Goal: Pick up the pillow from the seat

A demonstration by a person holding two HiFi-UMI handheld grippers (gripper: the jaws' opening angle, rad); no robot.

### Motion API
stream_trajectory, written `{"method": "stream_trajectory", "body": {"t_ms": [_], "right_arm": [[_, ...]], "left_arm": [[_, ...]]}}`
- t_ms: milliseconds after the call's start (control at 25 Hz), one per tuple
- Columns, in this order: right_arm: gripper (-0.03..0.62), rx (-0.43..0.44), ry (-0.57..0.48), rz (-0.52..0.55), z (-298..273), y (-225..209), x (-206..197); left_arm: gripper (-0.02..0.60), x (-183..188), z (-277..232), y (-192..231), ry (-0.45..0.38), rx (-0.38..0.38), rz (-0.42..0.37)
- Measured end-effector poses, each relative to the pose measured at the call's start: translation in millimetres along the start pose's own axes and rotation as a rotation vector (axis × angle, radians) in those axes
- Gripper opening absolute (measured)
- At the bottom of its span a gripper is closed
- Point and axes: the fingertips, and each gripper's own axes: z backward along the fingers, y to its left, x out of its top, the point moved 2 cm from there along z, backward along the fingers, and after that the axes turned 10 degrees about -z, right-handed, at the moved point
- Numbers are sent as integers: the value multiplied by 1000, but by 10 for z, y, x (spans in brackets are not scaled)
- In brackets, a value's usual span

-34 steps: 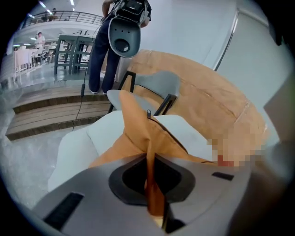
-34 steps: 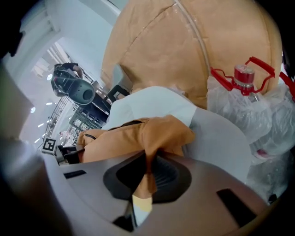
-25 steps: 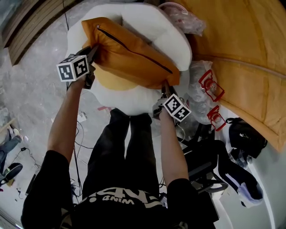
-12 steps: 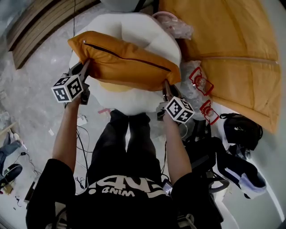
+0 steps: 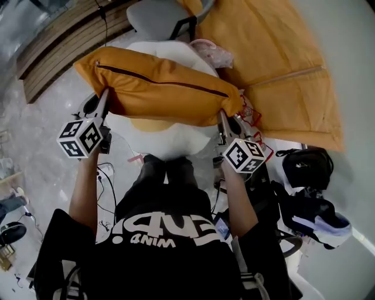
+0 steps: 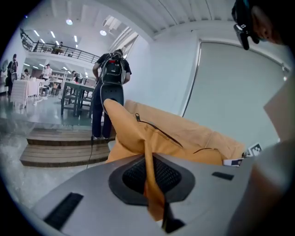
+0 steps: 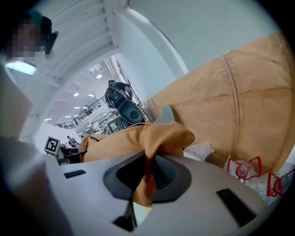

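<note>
An orange pillow [image 5: 158, 94] with a dark zipper along its top hangs lifted above the white round seat [image 5: 161, 137]. My left gripper [image 5: 101, 104] is shut on the pillow's left corner, my right gripper [image 5: 222, 117] on its right corner. In the left gripper view a fold of the pillow [image 6: 152, 182] is pinched between the jaws, and the pillow's body [image 6: 175, 138] stretches beyond. The right gripper view shows the pillow's other corner [image 7: 147, 177] clamped the same way, with the left gripper's marker cube [image 7: 52, 144] at the far end.
A large tan beanbag [image 5: 281, 64] lies to the right of the seat, with clear plastic bags [image 5: 211, 53] and red-printed packets [image 5: 252, 114] beside it. A grey chair [image 5: 161, 14] stands behind. Dark bags [image 5: 307, 167] lie at the right; wooden steps [image 5: 55, 55] at the left.
Both grippers have raised the pillow off the seat and brought it level; its left end has swung outward. The seat below shows more of its white cushion.
</note>
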Motion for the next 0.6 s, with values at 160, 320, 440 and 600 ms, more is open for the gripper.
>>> {"method": "stream_trajectory", "body": {"t_ms": [160, 320, 440, 600], "right_arm": [[43, 61, -77, 59, 400, 420, 410], [43, 109, -149, 130, 731, 786, 745], [43, 133, -181, 166, 968, 984, 874], [43, 168, -206, 210, 1085, 1105, 998]], "left_arm": [[23, 443, 451, -163, -98, 5, -2], [23, 717, 832, -289, -181, 22, 13], [22, 817, 1103, -390, -210, 25, 19], [23, 889, 1266, -470, -249, 33, 20]]}}
